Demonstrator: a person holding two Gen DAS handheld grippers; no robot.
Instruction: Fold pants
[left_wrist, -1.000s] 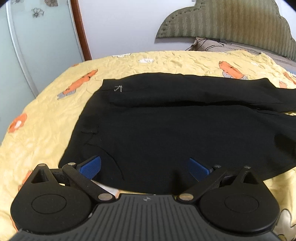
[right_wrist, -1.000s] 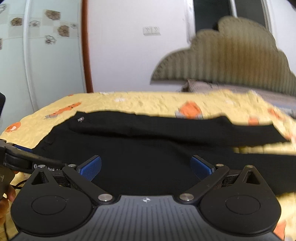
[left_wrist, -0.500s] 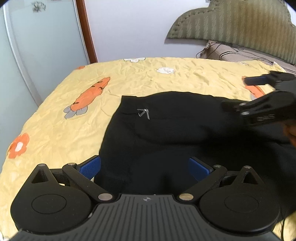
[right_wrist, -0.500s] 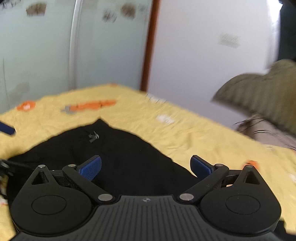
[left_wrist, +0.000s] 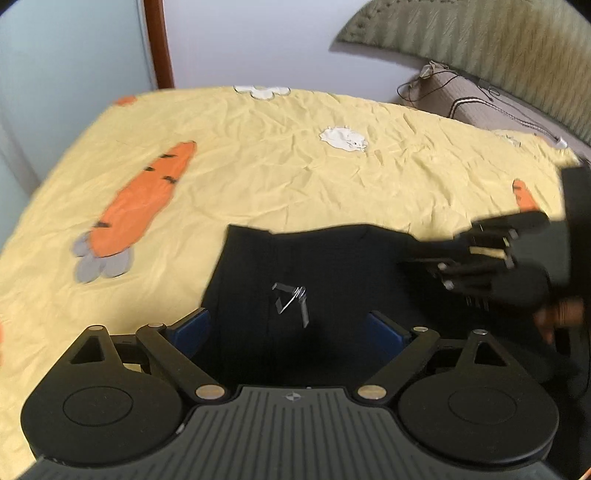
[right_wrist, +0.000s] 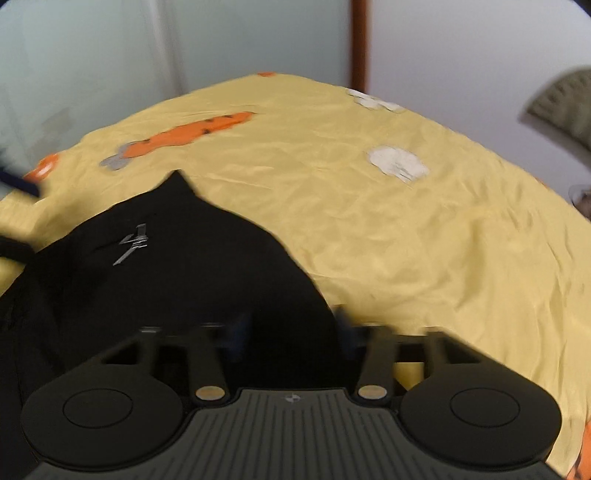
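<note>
The left tool (left_wrist: 288, 326) was spread wide over the black pants (left_wrist: 314, 266). At lower centre, the right tool (right_wrist: 291, 332) pinched the pants' edge on the yellow bed (right_wrist: 406, 240); a carrot print (left_wrist: 140, 203) lay upper left.

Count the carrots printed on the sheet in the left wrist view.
2: a big carrot at left beside the pants, and another at right, partly hidden behind the right claw. Others may be covered.

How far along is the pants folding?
Little looks finished: the black pants lie in an uneven shape on the yellow sheet. In hand: the left gripper is open over the logo end; the right gripper straddles fabric, too blurred to judge its grip. The neat folds remain.
</note>
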